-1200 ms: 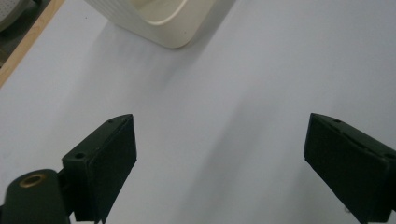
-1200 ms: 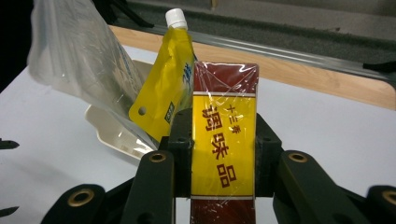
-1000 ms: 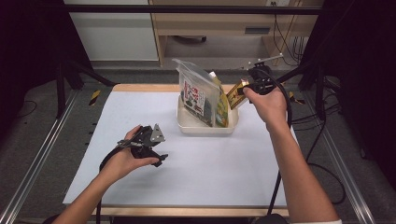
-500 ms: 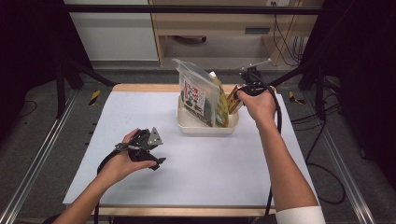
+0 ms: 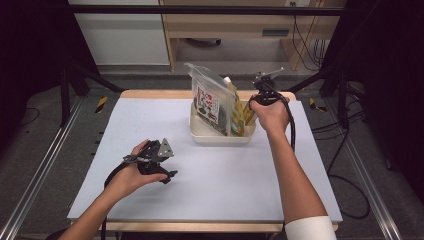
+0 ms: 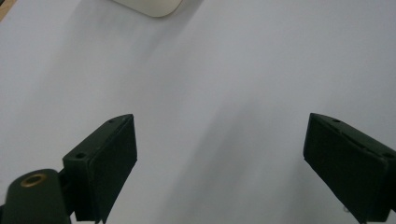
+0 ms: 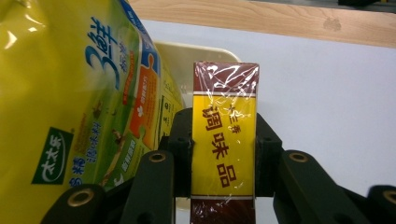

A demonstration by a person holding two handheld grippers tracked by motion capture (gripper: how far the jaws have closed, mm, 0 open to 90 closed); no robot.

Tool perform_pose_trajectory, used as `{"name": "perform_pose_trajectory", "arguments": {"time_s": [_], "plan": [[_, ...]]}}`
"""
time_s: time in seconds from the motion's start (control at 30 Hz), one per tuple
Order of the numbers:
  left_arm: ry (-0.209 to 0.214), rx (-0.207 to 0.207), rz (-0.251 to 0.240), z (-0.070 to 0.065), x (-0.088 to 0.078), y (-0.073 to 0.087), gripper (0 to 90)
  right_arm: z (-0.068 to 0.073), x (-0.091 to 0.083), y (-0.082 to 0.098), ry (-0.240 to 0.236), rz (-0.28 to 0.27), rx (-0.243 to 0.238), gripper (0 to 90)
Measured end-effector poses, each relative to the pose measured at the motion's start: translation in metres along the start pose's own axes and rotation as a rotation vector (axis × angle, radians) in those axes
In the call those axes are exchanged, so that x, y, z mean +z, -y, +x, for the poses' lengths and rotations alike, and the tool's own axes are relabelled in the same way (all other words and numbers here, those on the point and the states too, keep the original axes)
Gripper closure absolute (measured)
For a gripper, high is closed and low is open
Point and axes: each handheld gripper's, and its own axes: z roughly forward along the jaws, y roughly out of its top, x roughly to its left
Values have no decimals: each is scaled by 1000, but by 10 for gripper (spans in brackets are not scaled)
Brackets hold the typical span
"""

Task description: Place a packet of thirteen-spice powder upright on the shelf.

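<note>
My right gripper (image 5: 253, 106) is shut on a slim yellow and maroon box (image 7: 224, 149) wrapped in clear film, gripped across its width. It holds the box at the right end of a cream tray (image 5: 220, 136). In the tray stand a clear printed pouch (image 5: 209, 102) and a yellow-green bag (image 7: 70, 93), which is right beside the box. My left gripper (image 6: 219, 121) is open over bare white table, with nothing between its jaws. From above, the left gripper (image 5: 162, 169) sits in the hand at the front left, well away from the tray.
The white tabletop (image 5: 150, 115) has a wooden far edge (image 7: 280, 23). A corner of the tray (image 6: 149, 7) lies ahead of the left gripper. Black cables trail from both grippers. Metal rails and dark frame posts flank the table.
My right gripper has carried the box left and down, to the tray's right end beside the yellow-green bag. The left gripper has barely shifted.
</note>
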Motion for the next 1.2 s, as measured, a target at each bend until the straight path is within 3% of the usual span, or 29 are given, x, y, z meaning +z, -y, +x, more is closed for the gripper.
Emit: {"name": "perform_pose_trajectory", "arguments": {"time_s": [0.33,0.53,0.73,0.8,1.0,1.1,1.2], "plan": [[6,-13,-17,-2,1,4,96,4,13,5,28,24,22,675],[-2,-4,-8,1,-2,5,97,3,21,10,17,25,27,663],[-9,-27,-22,3,-4,9,98,2,26,12,-6,10,28,618],[-9,-30,-21,4,-4,11,98,2,25,13,-19,-14,27,563],[-32,-54,-41,7,-9,16,96,-2,9,15,-60,-91,28,528],[-49,-88,-60,11,-9,22,88,-5,-5,22,-78,-156,20,504],[-64,-147,-98,15,-8,28,81,-10,-18,35,-93,-228,4,501]]}}
